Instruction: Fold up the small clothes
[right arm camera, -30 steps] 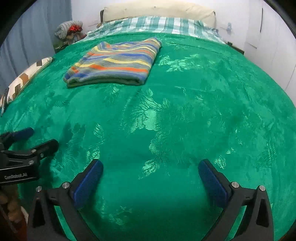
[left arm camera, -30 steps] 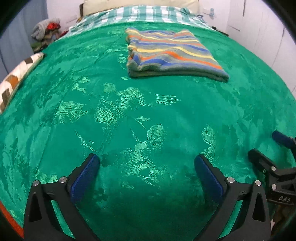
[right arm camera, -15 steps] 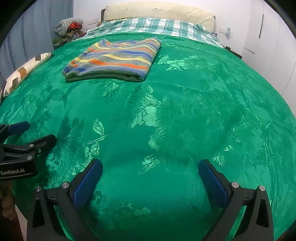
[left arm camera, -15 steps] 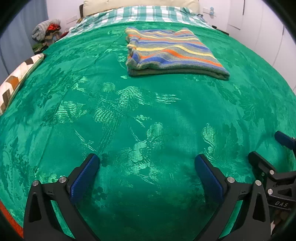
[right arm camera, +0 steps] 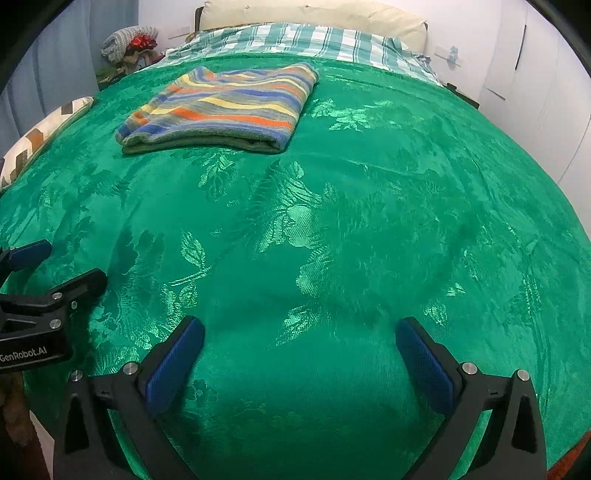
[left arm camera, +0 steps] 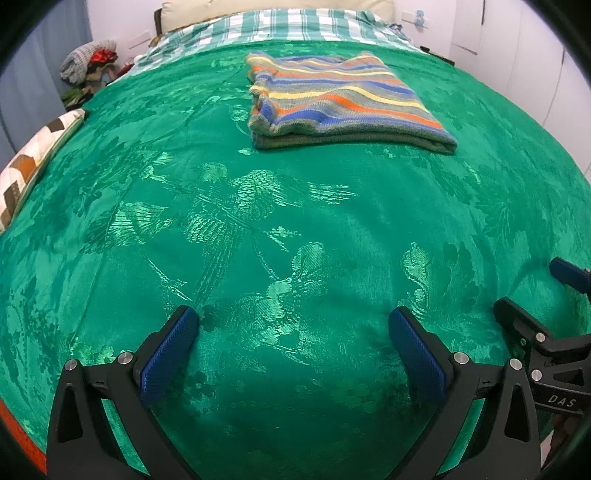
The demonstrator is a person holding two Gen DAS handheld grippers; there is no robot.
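Note:
A striped garment point(left arm camera: 343, 103) in blue, orange, yellow and grey lies folded flat on the far part of the green bedspread point(left arm camera: 295, 229). It also shows in the right wrist view point(right arm camera: 225, 107), at the far left. My left gripper point(left arm camera: 293, 332) is open and empty, low over the near part of the bed, well short of the garment. My right gripper point(right arm camera: 299, 347) is open and empty too, beside the left one. The right gripper shows at the right edge of the left wrist view point(left arm camera: 550, 295); the left gripper shows at the left edge of the right wrist view point(right arm camera: 51, 273).
A patterned cushion point(left arm camera: 29, 162) lies at the bed's left edge. A checked sheet point(left arm camera: 280, 29) and a cream pillow point(right arm camera: 314, 14) are at the head. A pile of clothes point(left arm camera: 88, 66) sits beyond the far left corner. White cupboard doors point(right arm camera: 535, 74) stand on the right.
Both grippers have drawn back and tilted slightly, so the folded garment sits a little lower in both views. Both stay open and empty.

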